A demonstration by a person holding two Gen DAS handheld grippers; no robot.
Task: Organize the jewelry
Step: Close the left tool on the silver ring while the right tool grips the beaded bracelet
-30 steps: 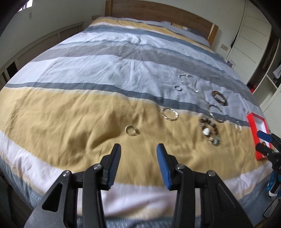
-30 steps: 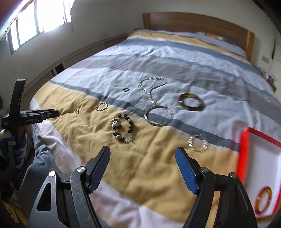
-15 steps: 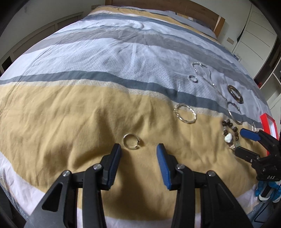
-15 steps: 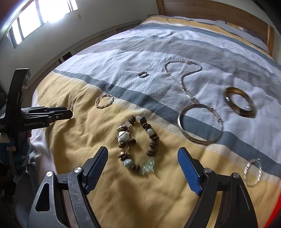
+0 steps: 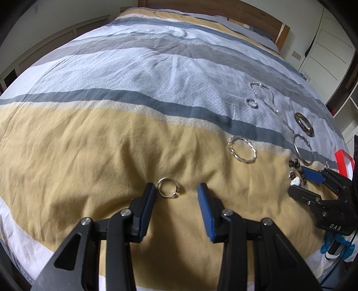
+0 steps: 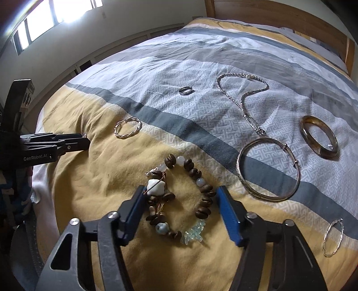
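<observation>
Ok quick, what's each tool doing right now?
Left tool: open, straddling the small ring.
Right tool: open around the beaded bracelet, not gripping.

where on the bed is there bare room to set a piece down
Free: the striped duvet left of the small silver ring, and the far stripes toward the wooden headboard. Crowded: around the brown beaded bracelet and large silver bangle.

Bed point(image 6: 223, 51) with striped duvet carries loose jewelry. Landmark: beaded bracelet point(image 6: 199, 179) on the yellow band. Silver bangle point(image 6: 268, 170) just right of it; twisted hoop point(image 6: 128, 128) upper left; small ring point(image 6: 185, 90) beyond; chain necklace point(image 6: 243, 98) and amber bangle point(image 6: 318, 137) farther right.
</observation>
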